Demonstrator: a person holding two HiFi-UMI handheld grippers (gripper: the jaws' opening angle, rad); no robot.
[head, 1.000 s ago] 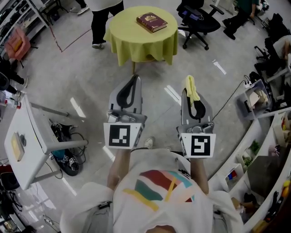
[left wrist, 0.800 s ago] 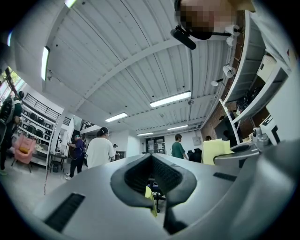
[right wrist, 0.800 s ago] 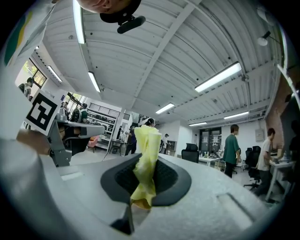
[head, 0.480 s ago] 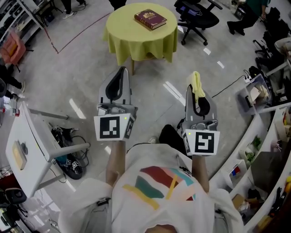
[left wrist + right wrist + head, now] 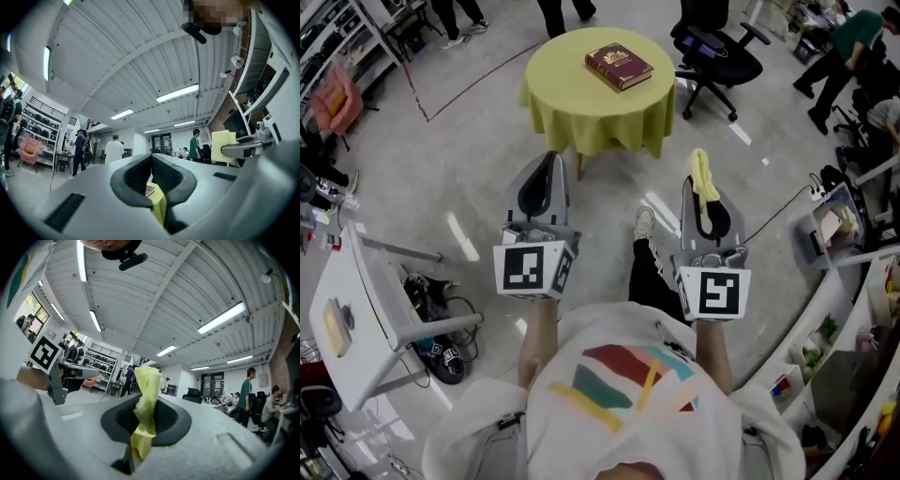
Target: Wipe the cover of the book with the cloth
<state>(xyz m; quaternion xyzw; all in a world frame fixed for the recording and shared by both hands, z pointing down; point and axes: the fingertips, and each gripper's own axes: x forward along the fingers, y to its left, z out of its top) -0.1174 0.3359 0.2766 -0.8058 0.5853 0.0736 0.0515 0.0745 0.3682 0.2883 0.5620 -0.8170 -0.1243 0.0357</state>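
A dark red book (image 5: pixel 619 67) lies on a round table with a yellow-green cloth cover (image 5: pixel 581 103), ahead of me in the head view. My left gripper (image 5: pixel 547 167) is shut and holds nothing; past its jaws in the left gripper view I see the book (image 5: pixel 148 190) and the table's edge (image 5: pixel 158 202). My right gripper (image 5: pixel 700 173) is shut on a yellow cloth (image 5: pixel 700 183), which sticks up out of the jaws (image 5: pixel 145 404). Both grippers hang over the floor, short of the table.
A black office chair (image 5: pixel 717 52) stands right of the table. A white table (image 5: pixel 347 300) with cables under it is at my left, a curved white counter (image 5: pixel 834 309) at my right. People stand behind the round table and at the far right.
The round table and book have drawn nearer in the head view as I walk forward; my leg now shows between the grippers. Both grippers stay shut, the cloth still in the right one.
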